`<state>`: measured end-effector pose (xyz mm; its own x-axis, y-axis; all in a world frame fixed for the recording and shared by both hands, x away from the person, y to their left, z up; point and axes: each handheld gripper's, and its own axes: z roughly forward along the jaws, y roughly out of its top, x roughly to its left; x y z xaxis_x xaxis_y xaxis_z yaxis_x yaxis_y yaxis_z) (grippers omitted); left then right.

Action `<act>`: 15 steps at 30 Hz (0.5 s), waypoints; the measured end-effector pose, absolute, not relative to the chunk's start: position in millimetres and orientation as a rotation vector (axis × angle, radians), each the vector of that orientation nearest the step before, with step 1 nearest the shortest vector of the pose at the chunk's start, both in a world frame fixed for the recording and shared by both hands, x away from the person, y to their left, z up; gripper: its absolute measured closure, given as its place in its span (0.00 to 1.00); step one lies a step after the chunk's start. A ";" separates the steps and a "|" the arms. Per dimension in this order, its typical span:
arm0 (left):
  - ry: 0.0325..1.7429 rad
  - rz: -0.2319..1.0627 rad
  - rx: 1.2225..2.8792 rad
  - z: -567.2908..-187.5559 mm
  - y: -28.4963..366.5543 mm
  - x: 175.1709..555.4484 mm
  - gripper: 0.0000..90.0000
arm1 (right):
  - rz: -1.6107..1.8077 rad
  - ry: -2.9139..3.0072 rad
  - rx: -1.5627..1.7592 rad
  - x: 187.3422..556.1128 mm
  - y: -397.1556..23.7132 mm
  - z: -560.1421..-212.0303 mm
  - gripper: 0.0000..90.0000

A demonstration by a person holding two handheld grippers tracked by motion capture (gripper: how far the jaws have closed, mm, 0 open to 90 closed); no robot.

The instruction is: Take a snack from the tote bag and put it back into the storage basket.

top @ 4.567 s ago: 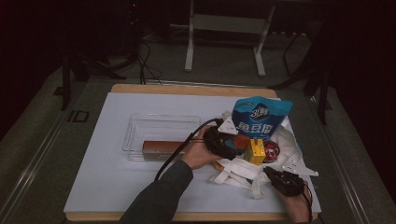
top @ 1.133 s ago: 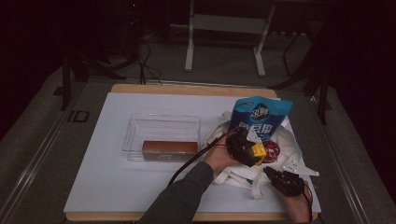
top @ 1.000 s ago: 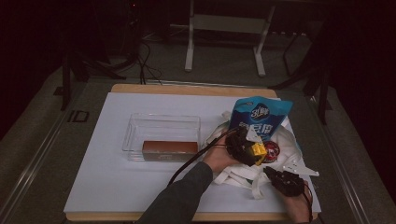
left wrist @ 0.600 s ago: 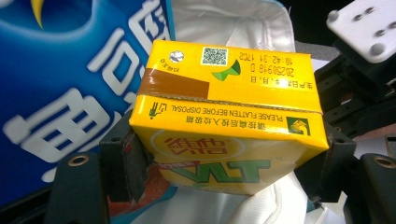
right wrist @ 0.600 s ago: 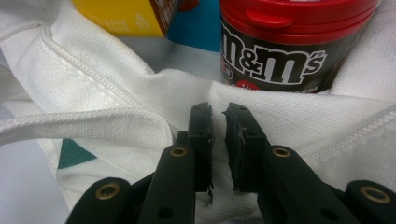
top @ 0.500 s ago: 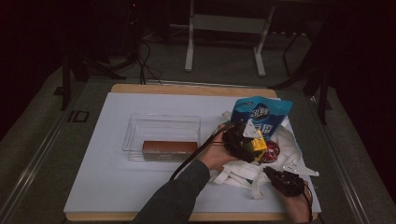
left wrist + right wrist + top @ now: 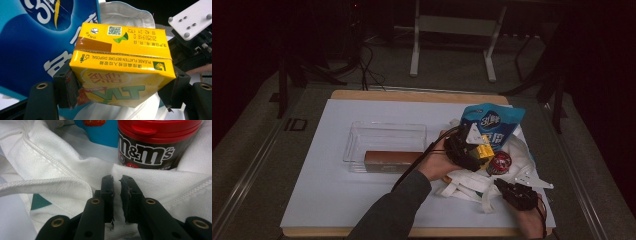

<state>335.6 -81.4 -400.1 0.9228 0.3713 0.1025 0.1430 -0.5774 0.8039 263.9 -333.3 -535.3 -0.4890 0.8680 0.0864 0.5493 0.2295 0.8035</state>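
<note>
one bar already lies in the clear bin (image 7: 384, 145) at 9 o'clock; the left gripper (image 7: 472, 152) clamps the yellow juice carton (image 7: 120, 67) above the white bag (image 7: 512, 160), whose fabric the right gripper (image 7: 117, 195) pinches, leaving the m&m's tub (image 7: 155, 142) and blue pouch (image 7: 494, 125) inside

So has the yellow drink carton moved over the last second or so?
Yes. Held in the left gripper, the yellow drink carton has risen out of the white bag, shifting up the high view towards the blue snack bag.

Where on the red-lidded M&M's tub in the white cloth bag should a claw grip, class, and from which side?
Grip the red-lidded M&M's tub across its round dark wall below the lid, coming from above: the white cloth bag crowds its base.
</note>
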 end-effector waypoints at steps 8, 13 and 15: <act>0.375 0.341 2.181 -395.1 -70.8 331.6 0.32 | 1.148 2.130 1.308 264.0 -333.3 -535.3 0.89; 0.371 0.350 2.186 -392.4 -65.8 331.0 0.32 | 1.147 2.130 1.307 263.9 -333.2 -535.3 0.89; 0.383 0.354 2.184 -390.6 -59.8 331.6 0.32 | 1.148 2.129 1.308 263.9 -333.2 -535.3 0.89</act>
<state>331.6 -59.8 -390.6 0.9122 0.3928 0.1163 0.1464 -0.5777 0.8030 263.9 -333.2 -535.3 -0.4890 0.8680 0.0862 0.5492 0.2296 0.8035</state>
